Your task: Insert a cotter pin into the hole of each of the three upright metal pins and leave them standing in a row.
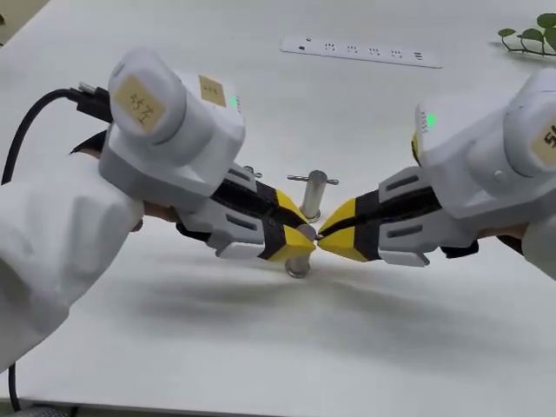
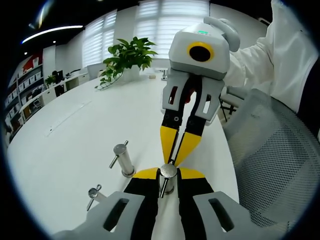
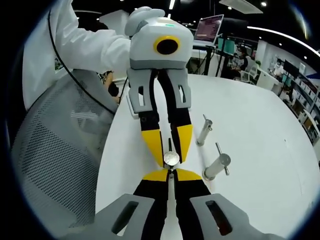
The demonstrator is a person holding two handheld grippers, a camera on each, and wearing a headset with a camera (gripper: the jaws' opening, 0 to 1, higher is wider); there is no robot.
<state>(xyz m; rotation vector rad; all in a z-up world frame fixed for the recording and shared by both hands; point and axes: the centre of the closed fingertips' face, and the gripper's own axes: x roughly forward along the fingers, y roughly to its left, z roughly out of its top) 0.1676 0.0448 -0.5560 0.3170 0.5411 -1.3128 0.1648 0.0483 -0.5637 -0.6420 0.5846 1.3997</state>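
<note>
One metal pin (image 2: 168,174) pinched upright, with a cotter pin (image 2: 172,158) at its side

One pin stands with its long axis vertical near the front edge of the white table (image 1: 261,347), and its round head is bright and bare. The left gripper (image 1: 291,246) has its jaws pressed on the shaft from both sides. The right gripper (image 1: 334,243) comes straight opposite, nose to nose. Its jaws are squeezed together on the thin cotter pin, which lies level and points at the shaft just before its tips. I judge that the push must go along this line. Two other pins (image 2: 122,159) (image 2: 94,194) stand behind, each with a cotter pin across.
</note>
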